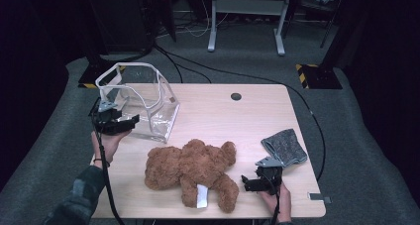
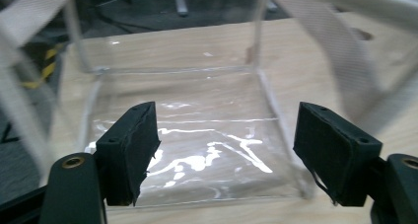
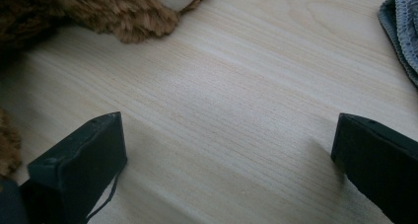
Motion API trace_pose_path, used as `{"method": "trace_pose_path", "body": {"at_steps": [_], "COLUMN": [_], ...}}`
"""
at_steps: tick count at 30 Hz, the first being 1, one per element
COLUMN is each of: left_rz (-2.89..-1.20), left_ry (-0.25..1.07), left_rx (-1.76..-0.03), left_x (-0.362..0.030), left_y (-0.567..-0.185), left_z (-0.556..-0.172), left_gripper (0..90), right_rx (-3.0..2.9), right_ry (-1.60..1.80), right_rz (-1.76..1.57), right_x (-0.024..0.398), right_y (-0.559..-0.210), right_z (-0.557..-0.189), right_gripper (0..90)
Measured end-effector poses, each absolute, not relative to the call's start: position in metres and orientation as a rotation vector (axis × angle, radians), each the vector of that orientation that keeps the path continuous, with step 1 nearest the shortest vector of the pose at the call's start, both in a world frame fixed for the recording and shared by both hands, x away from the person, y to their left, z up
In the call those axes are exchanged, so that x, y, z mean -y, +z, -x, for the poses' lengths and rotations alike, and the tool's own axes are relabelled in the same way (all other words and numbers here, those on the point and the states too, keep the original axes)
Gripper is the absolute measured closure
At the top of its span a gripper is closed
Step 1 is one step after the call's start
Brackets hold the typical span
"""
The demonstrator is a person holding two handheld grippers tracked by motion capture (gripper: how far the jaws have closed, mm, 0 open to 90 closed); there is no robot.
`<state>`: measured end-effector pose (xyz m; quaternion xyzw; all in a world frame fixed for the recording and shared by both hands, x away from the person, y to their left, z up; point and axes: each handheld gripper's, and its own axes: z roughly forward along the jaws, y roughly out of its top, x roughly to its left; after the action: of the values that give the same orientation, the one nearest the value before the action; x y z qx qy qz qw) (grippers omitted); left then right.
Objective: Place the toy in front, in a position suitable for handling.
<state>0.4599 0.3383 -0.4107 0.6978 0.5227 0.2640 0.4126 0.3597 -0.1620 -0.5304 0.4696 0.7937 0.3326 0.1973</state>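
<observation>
Bag: clear plastic tote, white straps (image 1: pixel 143 98) — upright, just ahead of left claw (image 1: pixel 118 123).
Left claw: jaws apart, empty.
Right claw (image 1: pixel 257 180): jaws apart — idle on surface (image 1: pixel 257 116).

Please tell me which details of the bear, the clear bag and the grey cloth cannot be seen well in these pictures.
- Teddy bear: high view, it lies face down, so its face is hidden; the print on its white tag is too small to read.
- Clear bag: left gripper view, its straps are blurred and cut off by the top edge.
- Grey cloth: right gripper view, cut off by the right edge.
</observation>
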Motion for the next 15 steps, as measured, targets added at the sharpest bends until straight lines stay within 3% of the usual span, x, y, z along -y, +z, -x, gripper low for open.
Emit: {"method": "trace_pose_path", "body": {"at_steps": [10,13,15], "left_rz": [-1.831,-1.844,-1.856], "left_ry": [0.609,0.604,0.600], "left_rx": [-1.201,-1.189,-1.186], "left_x": [-0.309,-0.303,-0.301], "left_y": [-0.403,-0.405,-0.407], "left_z": [-0.451,-0.454,-0.458], "left_gripper": [21.0,25.4,36.8], "right_rx": [-2.222,-2.222,-2.222], "right_ry": [0.931,0.931,0.930], "right_rz": [-1.314,-1.315,-1.315], "right_x": [0.162,0.162,0.162], "right_y": [-0.530,-0.530,-0.530], "right_z": [-0.360,-0.360,-0.360], "right_gripper": [0.0,0.0,0.0]}}
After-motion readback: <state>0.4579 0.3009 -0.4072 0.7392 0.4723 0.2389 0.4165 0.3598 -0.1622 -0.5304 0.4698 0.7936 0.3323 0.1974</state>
